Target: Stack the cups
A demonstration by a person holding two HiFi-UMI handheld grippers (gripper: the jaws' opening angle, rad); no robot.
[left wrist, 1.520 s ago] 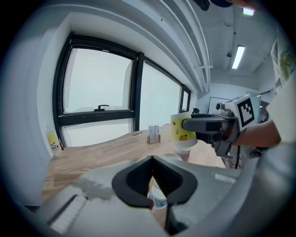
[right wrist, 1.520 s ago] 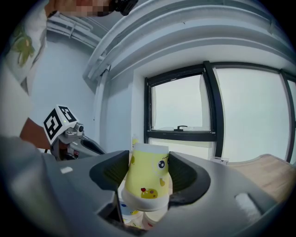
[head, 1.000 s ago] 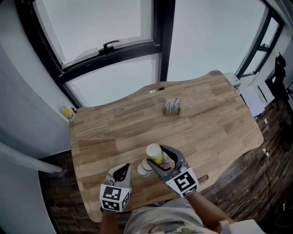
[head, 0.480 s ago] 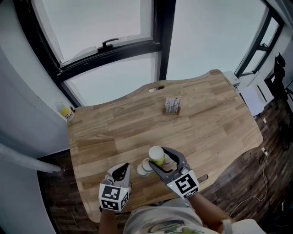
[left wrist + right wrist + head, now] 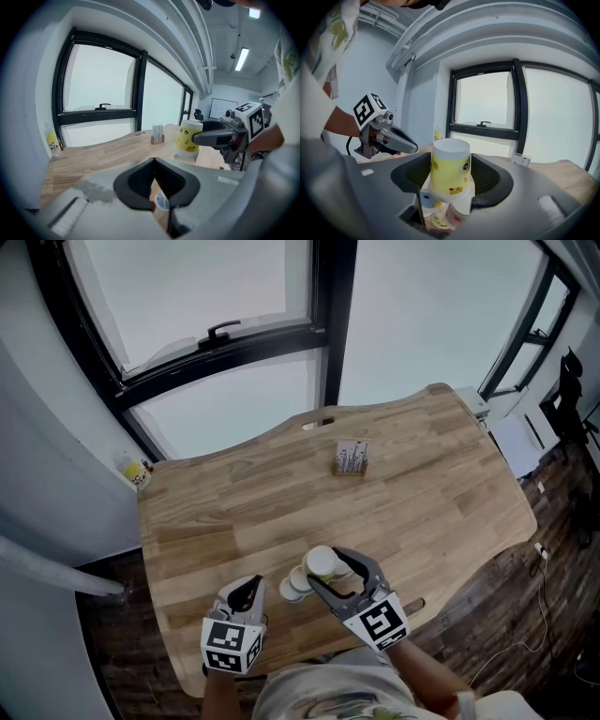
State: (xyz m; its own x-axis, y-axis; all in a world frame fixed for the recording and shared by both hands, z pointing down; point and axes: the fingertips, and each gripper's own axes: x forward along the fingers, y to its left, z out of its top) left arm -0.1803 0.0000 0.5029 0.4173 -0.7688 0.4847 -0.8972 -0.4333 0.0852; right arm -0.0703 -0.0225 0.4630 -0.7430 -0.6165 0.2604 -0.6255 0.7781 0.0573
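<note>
Cups (image 5: 292, 589) stand upturned on the bench (image 5: 234, 512). Left of them, the left gripper (image 5: 246, 592) hangs shut and empty. Just above them, the right gripper (image 5: 328, 565) clamps the yellow cup (image 5: 321, 562), which looks best lowered squarely and centred over one cup before release.

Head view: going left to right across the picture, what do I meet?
yellow bottle -> left claw -> small cups -> upturned yellow cup -> card stand
</note>
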